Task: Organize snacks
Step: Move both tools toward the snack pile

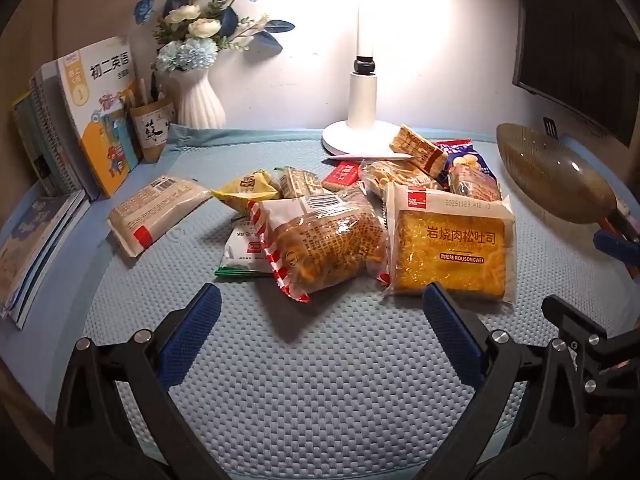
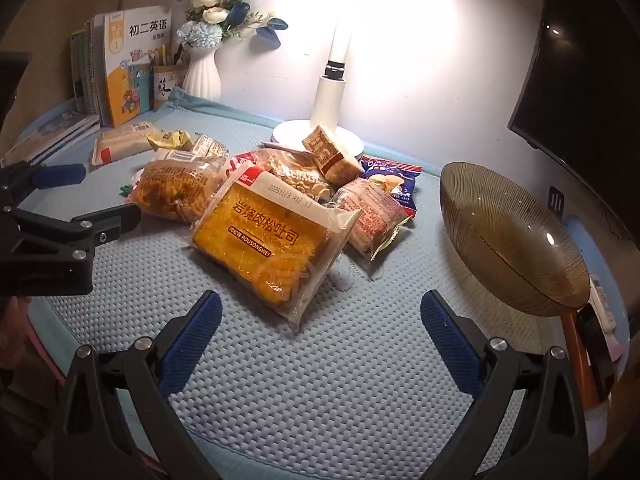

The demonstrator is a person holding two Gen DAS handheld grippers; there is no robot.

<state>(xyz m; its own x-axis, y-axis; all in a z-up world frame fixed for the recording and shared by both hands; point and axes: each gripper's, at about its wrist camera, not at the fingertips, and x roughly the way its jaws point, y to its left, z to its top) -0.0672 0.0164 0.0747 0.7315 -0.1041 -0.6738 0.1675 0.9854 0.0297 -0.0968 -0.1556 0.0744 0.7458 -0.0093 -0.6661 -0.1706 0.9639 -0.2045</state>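
A heap of snack packets lies on the blue mat [image 1: 320, 380]. At its front are a yellow toast pack [image 1: 450, 248] [image 2: 276, 236] and a bread bag with red-striped ends [image 1: 324, 246] [image 2: 176, 188]. A pale flat pack [image 1: 154, 212] [image 2: 124, 140] lies apart at the left. A brown glass bowl [image 1: 556, 172] [image 2: 508, 236] stands at the right. My left gripper [image 1: 322, 320] is open just short of the bread bag, holding nothing. My right gripper [image 2: 320, 324] is open too, its fingers either side of the toast pack's near corner.
A white lamp base [image 1: 352, 136] [image 2: 296, 132] stands behind the heap. Books [image 1: 92, 120] [image 2: 128, 68], a pen cup [image 1: 154, 128] and a white vase of flowers [image 1: 198, 100] [image 2: 204, 72] line the back left. A dark monitor [image 1: 576, 40] [image 2: 588, 80] hangs at the right.
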